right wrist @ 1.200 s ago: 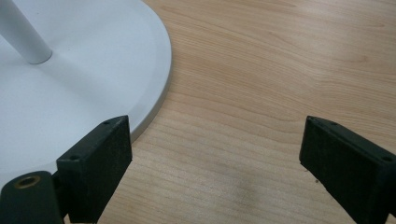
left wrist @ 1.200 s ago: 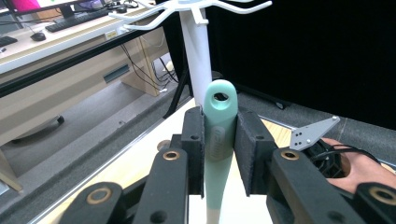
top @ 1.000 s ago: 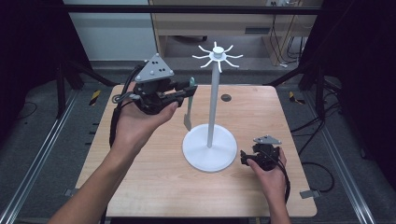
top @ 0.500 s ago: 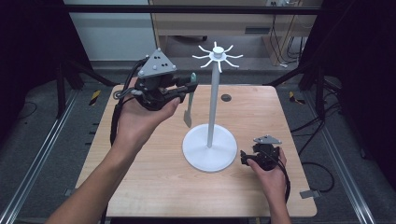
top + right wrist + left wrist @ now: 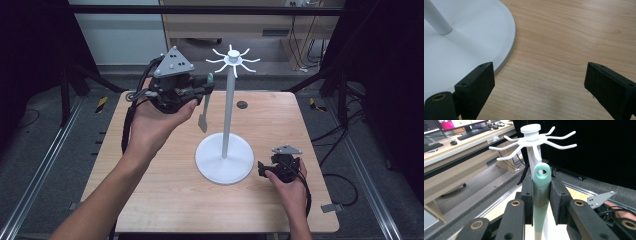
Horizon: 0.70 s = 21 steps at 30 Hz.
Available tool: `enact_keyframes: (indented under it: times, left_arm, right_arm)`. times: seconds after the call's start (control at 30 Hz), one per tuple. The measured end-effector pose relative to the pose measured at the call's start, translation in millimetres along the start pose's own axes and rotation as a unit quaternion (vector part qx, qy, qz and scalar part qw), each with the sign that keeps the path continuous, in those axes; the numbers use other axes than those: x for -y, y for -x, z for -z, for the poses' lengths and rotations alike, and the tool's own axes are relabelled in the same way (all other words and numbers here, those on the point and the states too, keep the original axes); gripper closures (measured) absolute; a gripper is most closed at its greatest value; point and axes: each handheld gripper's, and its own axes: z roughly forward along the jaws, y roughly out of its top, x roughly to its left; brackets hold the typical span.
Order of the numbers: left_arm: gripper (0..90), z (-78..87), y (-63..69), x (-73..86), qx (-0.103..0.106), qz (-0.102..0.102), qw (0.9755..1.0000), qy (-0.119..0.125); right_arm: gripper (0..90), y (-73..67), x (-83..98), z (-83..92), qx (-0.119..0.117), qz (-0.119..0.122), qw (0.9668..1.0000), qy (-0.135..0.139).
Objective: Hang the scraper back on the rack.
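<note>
Left gripper (image 5: 202,92) gripping a green spatula (image 5: 541,195) beside the rack (image 5: 230,95), right gripper (image 5: 539,82) resting near the surface's (image 5: 165,200) right edge, jaws gaping wide.

One white hook stand (image 5: 224,155), one mint-handled spatula (image 5: 204,112), two hand-held grippers, one wooden table (image 5: 280,200)

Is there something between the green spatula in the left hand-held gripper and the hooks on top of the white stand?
Nothing visible. The spatula, clamped in the left hand-held gripper, has open air between its hanging hole and the stand's hooks.
</note>
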Motion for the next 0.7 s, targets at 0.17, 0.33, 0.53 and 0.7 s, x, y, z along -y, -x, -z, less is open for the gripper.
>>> enact_keyframes:
  times: [0.17, 0.33, 0.53, 0.7]
  left_arm:
    - [74.3, -2.9, 0.9, -4.0, -0.003, -0.002, 1.0, 0.0]
    - [74.3, -5.7, 0.1, -4.8, -0.006, 0.0, 1.0, -0.004]
    - [74.3, -6.8, 0.4, -6.1, -0.007, 0.002, 1.0, -0.001]
    - [74.3, -6.8, 1.8, -7.6, -0.009, -0.001, 1.0, -0.003]
  right_arm:
    - [9.8, 1.1, 0.2, 0.1, -0.001, 0.001, 1.0, 0.001]
    - [9.8, 1.1, 0.3, 0.3, -0.001, -0.001, 1.0, -0.001]
    - [9.8, 1.5, 0.5, -0.1, -0.003, 0.002, 1.0, -0.001]
    - [9.8, 0.9, 0.6, -0.6, -0.005, -0.001, 1.0, -0.002]
